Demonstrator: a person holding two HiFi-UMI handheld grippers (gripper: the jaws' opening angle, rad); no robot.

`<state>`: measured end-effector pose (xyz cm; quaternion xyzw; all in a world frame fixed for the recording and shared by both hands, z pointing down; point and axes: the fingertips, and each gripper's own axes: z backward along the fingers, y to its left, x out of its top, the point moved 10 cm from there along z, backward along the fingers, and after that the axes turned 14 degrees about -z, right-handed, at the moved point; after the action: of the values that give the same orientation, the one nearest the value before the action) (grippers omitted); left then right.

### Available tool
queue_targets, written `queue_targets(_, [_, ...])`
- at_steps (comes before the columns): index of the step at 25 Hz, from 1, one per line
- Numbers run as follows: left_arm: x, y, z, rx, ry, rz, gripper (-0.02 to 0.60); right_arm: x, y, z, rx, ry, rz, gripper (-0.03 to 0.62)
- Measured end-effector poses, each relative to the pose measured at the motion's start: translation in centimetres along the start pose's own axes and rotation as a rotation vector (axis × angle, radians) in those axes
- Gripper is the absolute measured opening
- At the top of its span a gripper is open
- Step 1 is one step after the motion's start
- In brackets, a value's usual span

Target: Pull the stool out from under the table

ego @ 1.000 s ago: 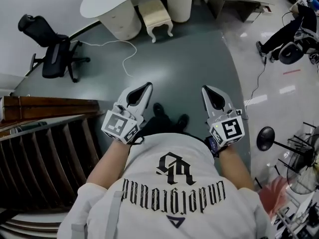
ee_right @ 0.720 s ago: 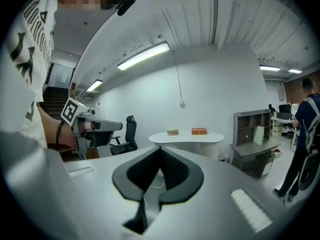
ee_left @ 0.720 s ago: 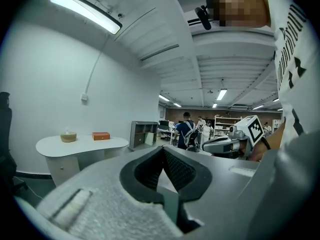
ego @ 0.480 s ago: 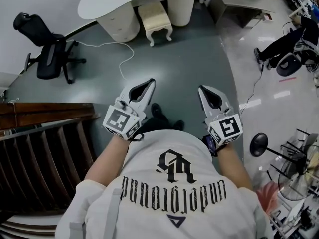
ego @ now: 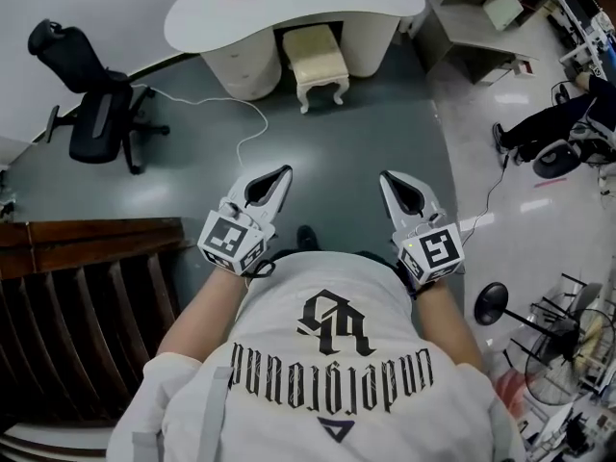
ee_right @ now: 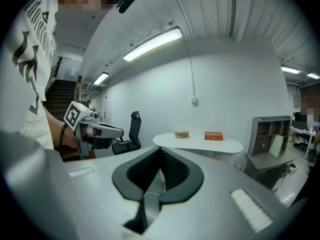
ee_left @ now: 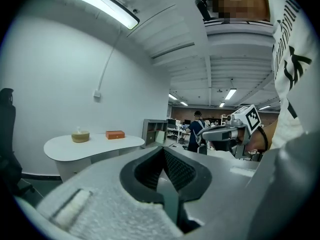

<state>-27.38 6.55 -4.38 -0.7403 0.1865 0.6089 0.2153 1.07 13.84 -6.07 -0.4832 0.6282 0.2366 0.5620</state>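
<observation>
1. Nearest, the person's white printed T-shirt (ego: 327,373) fills the bottom of the head view, with a dark wooden staircase (ego: 87,296) at their left
2. The left gripper (ego: 285,170) and right gripper (ego: 384,174) are held side by side over the grey floor (ego: 356,133), each with its jaws pressed together and nothing between them
3. A white cable (ego: 245,123) lies on the floor ahead, and a black office chair (ego: 91,114) stands off to the left
4. Farthest, the cream stool (ego: 318,61) sits partly under the white curved table (ego: 289,12), between its two pedestals, well apart from both grippers
</observation>
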Motion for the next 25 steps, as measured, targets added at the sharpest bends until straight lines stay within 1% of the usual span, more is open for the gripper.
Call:
queue_targets(3, [-0.6, 2.9, -0.6, 0.006, 0.01, -0.001, 0.005, 0.3, 0.1, -2.8, 0.013, 0.005, 0.006, 0.002])
queue_targets(6, [-0.9, 4.6, -1.0, 0.011, 0.008, -0.009, 0.005, 0.4, 0.2, -4.7, 0.039, 0.027, 0.018, 0.003])
queue_targets(9, [-1.4, 6.0, -1.7, 0.03, 0.015, -0.001, 0.005, 0.6, -0.5, -6.2, 0.048, 0.042, 0.019, 0.003])
queue_targets(14, [-1.5, 7.1, -4.0, 0.057, 0.023, -0.006, 0.005, 1.2, -3.9, -8.4, 0.055, 0.051, 0.009, 0.003])
queue_targets(16, [-1.6, 7.7, -5.0, 0.075, 0.031, -0.006, 0.005, 1.5, -5.1, -9.4, 0.064, 0.058, 0.046, 0.003])
queue_targets(18, [-1.6, 8.3, -6.4, 0.098, 0.037, 0.0, 0.005, 2.0, -6.3, -10.6, 0.087, 0.071, 0.082, 0.003])
queue_targets(25, [-1.4, 9.9, -12.8, 0.127, 0.046, 0.025, 0.005, 4.1, -12.8, -15.6, 0.148, 0.111, 0.072, 0.003])
